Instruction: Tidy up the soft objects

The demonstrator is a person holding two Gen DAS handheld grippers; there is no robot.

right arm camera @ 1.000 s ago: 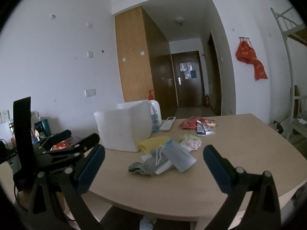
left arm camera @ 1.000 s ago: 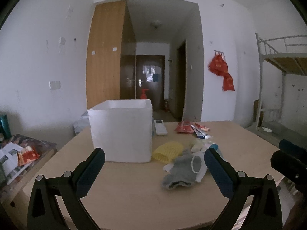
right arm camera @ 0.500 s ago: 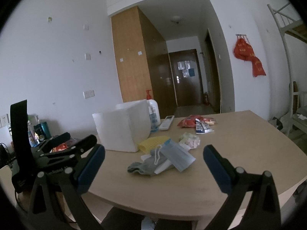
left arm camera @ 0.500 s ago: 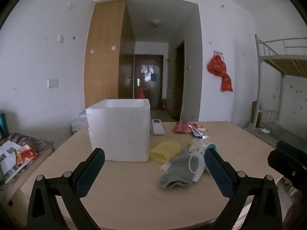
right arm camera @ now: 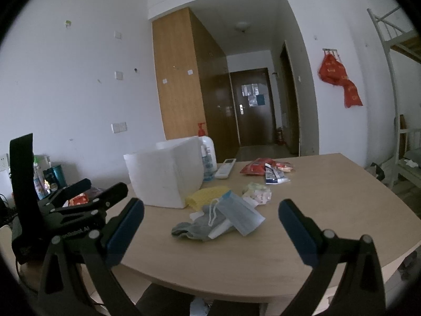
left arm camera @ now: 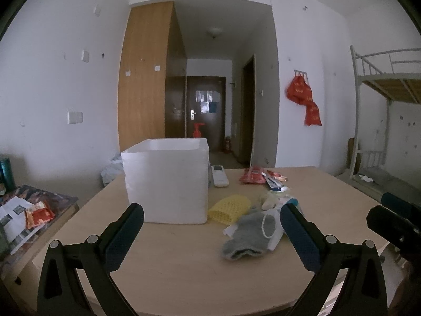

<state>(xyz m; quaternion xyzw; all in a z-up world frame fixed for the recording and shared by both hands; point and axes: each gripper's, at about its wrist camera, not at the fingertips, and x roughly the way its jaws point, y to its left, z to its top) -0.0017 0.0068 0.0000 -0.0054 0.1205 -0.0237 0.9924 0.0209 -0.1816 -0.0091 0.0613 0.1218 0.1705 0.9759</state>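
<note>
1. Both tools hover off the near edge of the tabletop (left arm camera: 184, 276) — the left gripper (left arm camera: 211, 234) has its jaws spread wide with nothing between them, and the right gripper (right arm camera: 210, 230) is just as released and empty.
2. The landmark here is the white foam box (left arm camera: 167, 181): open-topped, standing upright toward the far left of the tabletop. What is inside it cannot be seen from either camera.
3. The soft things all lie in a loose heap just right of the box. A yellow mesh sponge (left arm camera: 229, 212) sits nearest it, close to its front corner.
4. In front of the sponge lies a grey sock (right arm camera: 196, 226), with a blue face mask (right arm camera: 240, 217) draped partly across it and a pale crumpled bundle (right arm camera: 256, 193) just behind.
5. Beyond the box's right side sit a remote control (left arm camera: 219, 176) and some red snack packets (left arm camera: 252, 177) — these look like bystanders, not soft goods.
6. Progress, by my reading: nothing is lifted yet. Every visible soft item waits on the tabletop, so the whole sort into the box appears to lie ahead.
</note>
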